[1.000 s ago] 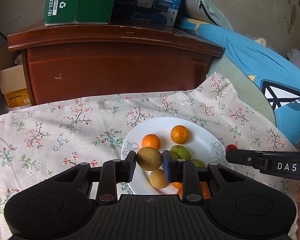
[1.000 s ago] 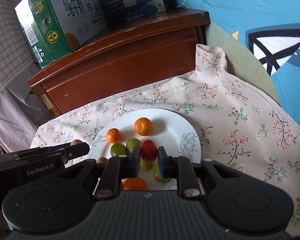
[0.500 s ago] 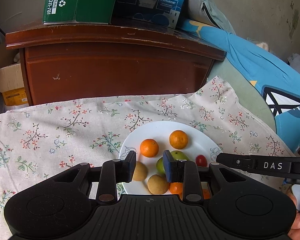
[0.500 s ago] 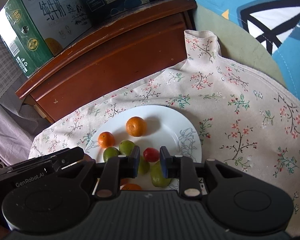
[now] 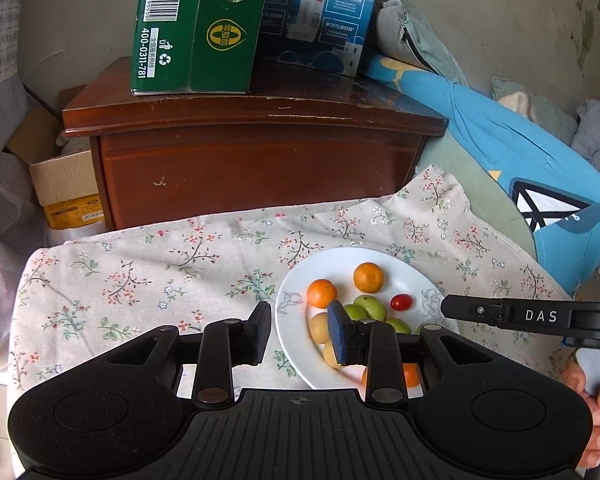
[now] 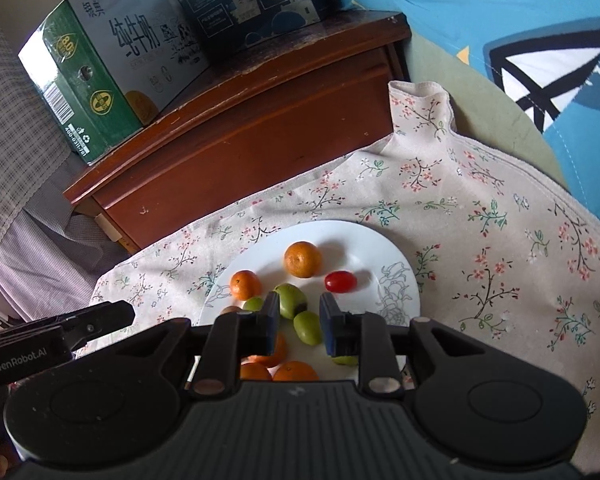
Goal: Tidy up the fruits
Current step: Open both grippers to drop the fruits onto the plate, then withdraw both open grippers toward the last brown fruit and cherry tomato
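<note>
Low in the left wrist view, the left gripper [image 5: 299, 332] hangs with its jaws parted and nothing between them; the near left rim of the white plate [image 5: 290, 334] shows through the gap. On that plate, right of centre in the frame, lie two oranges [image 5: 368, 277], a red cherry tomato [image 5: 401, 301], green fruits [image 5: 370, 307] and tan round fruits [image 5: 318, 327], with more orange fruit half hidden behind the right finger. The right gripper's arm, marked DAS, reaches in from the right edge of the frame beside the plate.

Low in the right wrist view, the right gripper [image 6: 299, 322] stands with a narrow gap between its jaws and holds nothing; a green fruit [image 6: 307, 328] on the plate shows in the gap, untouched. The tomato [image 6: 340, 281] rests apart, above and to the right of the fingers.

The plate sits on a floral cloth [image 5: 160, 272]. Behind it, across the upper frame, a brown cabinet [image 5: 256, 160] carries a green carton [image 5: 192, 28] and a blue carton [image 5: 320, 16].
</note>
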A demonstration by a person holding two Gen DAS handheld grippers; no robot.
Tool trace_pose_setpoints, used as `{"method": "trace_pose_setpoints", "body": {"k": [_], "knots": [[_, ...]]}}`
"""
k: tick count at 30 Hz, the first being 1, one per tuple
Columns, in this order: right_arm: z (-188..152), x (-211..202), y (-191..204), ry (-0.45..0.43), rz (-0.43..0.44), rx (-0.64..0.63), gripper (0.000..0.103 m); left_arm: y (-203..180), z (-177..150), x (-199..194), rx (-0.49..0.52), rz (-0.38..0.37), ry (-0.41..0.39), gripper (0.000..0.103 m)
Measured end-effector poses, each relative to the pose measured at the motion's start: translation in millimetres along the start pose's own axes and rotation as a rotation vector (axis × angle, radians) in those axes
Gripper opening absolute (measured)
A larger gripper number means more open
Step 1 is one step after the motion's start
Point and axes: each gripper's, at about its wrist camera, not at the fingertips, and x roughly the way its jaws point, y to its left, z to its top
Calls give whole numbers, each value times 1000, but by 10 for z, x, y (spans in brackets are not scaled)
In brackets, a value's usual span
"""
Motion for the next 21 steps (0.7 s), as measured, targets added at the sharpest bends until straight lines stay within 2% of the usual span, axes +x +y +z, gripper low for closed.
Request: {"method": "trace_pose_setpoints", "body": {"k": [8,16,21], "knots": [[-240,-134,246,31,42,-85,24,223,-200,-321,33,33,41,30],[-608,-128,440,80,63,-111,24,376,-149,-371,-31,52,20,30],[-810,22,529,118,54,-112,24,365,-107,-383,-25,54,0,30]]}}
